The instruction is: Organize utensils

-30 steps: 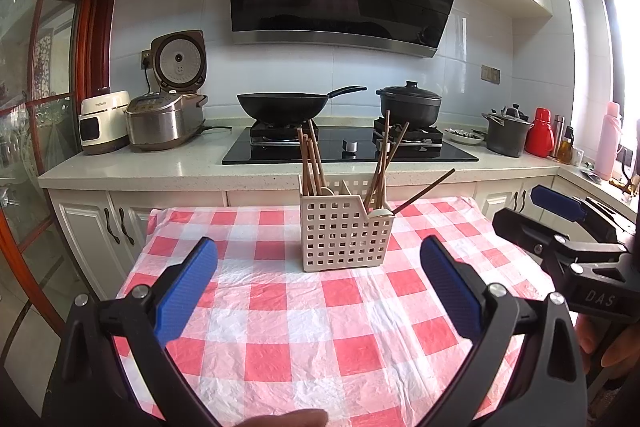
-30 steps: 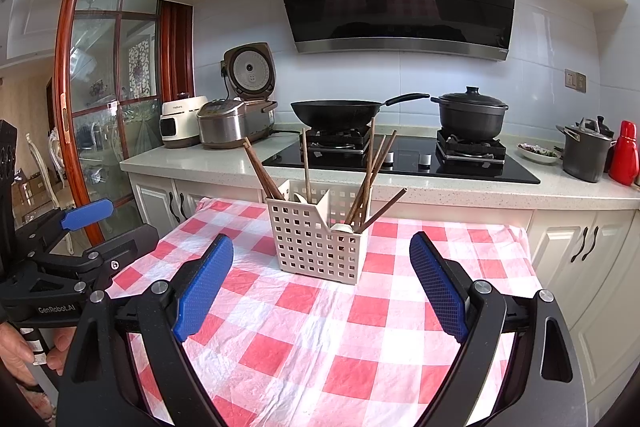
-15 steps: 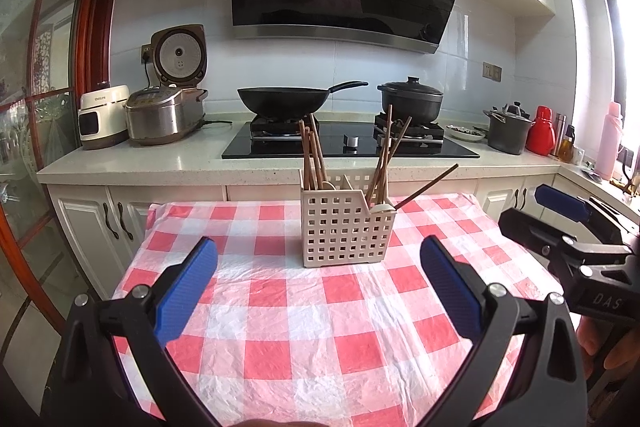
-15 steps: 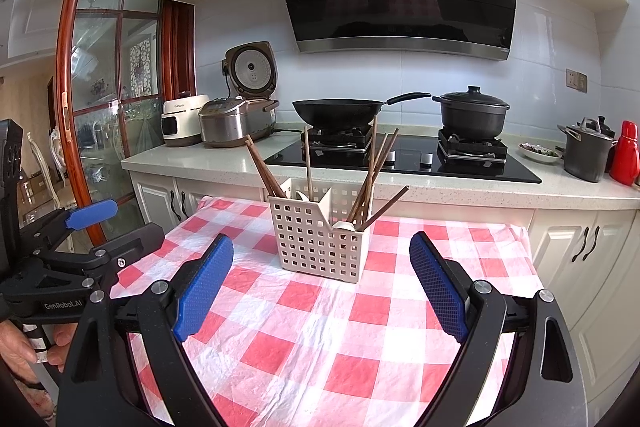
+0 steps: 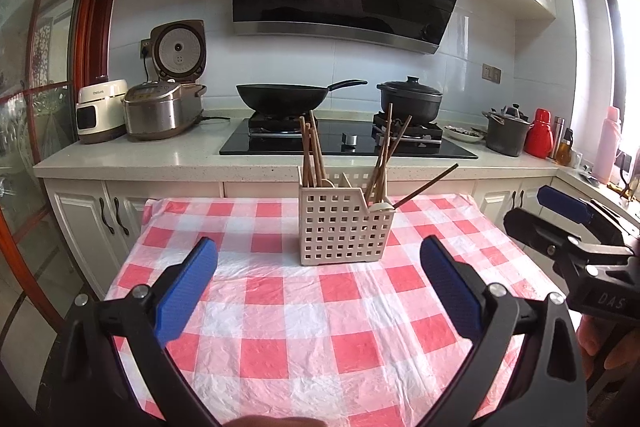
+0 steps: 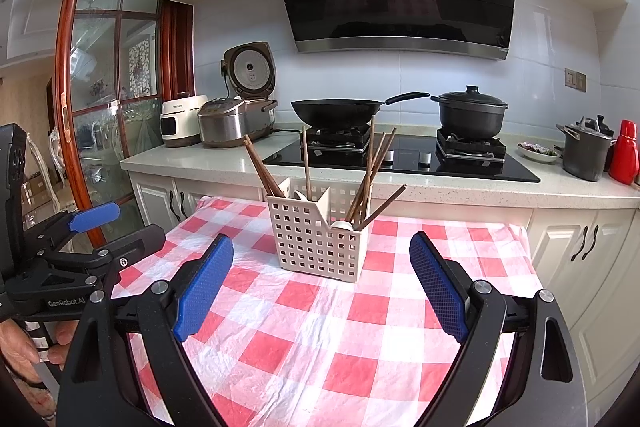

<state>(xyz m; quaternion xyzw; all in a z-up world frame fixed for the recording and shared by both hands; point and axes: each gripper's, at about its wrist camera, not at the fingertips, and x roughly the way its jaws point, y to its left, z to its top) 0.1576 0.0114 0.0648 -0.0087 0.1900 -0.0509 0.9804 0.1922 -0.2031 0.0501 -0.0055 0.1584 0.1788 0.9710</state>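
A beige perforated utensil holder point(image 5: 344, 225) stands on the red-and-white checked tablecloth point(image 5: 304, 311); it also shows in the right wrist view point(image 6: 318, 239). Several brown chopsticks point(image 5: 312, 153) stand in its left and right compartments, one point(image 5: 426, 187) leaning far right. A pale spoon point(image 5: 380, 206) rests in the right compartment. My left gripper point(image 5: 318, 283) is open and empty, well in front of the holder. My right gripper point(image 6: 322, 285) is open and empty, also short of the holder. Each gripper appears at the other view's edge.
Behind the table runs a counter point(image 5: 136, 157) with a rice cooker point(image 5: 162, 109), a wok point(image 5: 282, 99) and a black pot point(image 5: 410, 99) on the hob. A grey pot point(image 5: 506, 131) and red flask point(image 5: 538, 133) stand at the right. Cabinet doors point(image 6: 580, 247) flank the table.
Both grippers stay open and empty. The left view has drawn back and lifted slightly, so the holder sits a little lower. The right view is almost unchanged.
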